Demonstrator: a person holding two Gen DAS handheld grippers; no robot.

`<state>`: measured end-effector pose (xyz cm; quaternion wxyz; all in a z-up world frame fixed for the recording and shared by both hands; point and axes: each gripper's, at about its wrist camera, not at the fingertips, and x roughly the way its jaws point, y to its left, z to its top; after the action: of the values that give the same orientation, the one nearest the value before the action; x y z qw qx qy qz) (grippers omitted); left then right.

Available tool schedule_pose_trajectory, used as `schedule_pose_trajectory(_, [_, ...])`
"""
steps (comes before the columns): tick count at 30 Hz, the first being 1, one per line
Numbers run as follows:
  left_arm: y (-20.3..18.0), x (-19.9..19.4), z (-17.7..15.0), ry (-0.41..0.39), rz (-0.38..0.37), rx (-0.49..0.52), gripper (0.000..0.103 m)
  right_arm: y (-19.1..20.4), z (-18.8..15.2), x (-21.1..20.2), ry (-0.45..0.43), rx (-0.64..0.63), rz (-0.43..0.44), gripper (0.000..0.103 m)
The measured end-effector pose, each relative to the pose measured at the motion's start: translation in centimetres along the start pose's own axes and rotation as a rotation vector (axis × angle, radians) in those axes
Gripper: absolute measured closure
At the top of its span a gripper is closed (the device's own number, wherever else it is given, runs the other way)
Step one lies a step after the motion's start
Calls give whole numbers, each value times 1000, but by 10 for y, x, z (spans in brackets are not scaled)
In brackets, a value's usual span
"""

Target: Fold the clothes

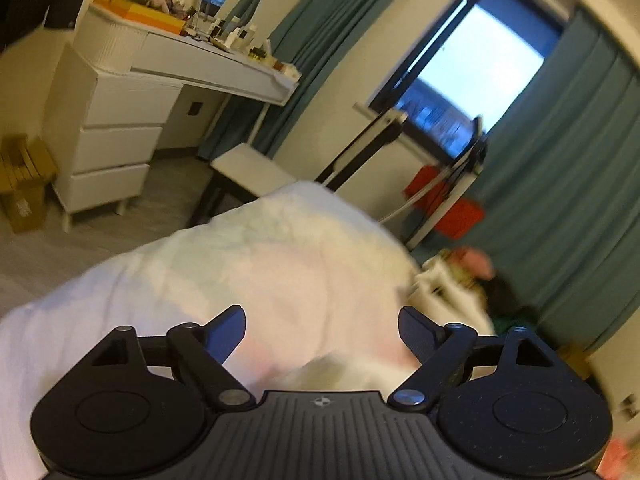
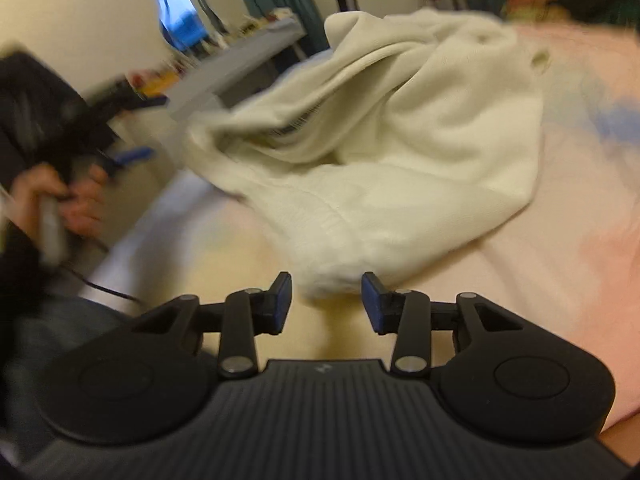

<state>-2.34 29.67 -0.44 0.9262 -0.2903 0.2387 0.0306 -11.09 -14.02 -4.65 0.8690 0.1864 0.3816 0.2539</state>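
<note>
Both tongs apart, empty: left tongs (image 1: 322, 334), right tongs (image 2: 326, 304); cream garment (image 2: 384, 152) crumpled on bed (image 2: 560, 240).

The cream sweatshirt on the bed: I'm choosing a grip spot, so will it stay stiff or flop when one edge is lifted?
Probably floppy: the cream sweatshirt lies crumpled in deep, soft folds. It looks thick and fleecy, so likely bulky rather than slippery. Lifted by the hem nearest the open right gripper, the rest would probably hang and drag across the bed.
</note>
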Motion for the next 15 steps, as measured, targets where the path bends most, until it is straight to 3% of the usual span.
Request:
schedule_pose_trajectory(2, [-5,7,-2,35,-10,39,14,-13,-2,-1,-2,110,31,43])
schedule_pose_trajectory(3, [-8,10,-4,52,-16,58,14,-20,-3,-2,-3,165,47,26])
schedule_pose_trajectory(4, [-11,14,-5,70,-21,77,14,-26,-4,-3,-5,219,62,18])
schedule_pose_trajectory(11, [-28,30,-15,174,-72,217,14,-75,-15,7,-30,599,164,18])
schedule_pose_trajectory(15, [-34,17,-19,137,-50,315,14,-81,-15,13,-40,650,173,18])
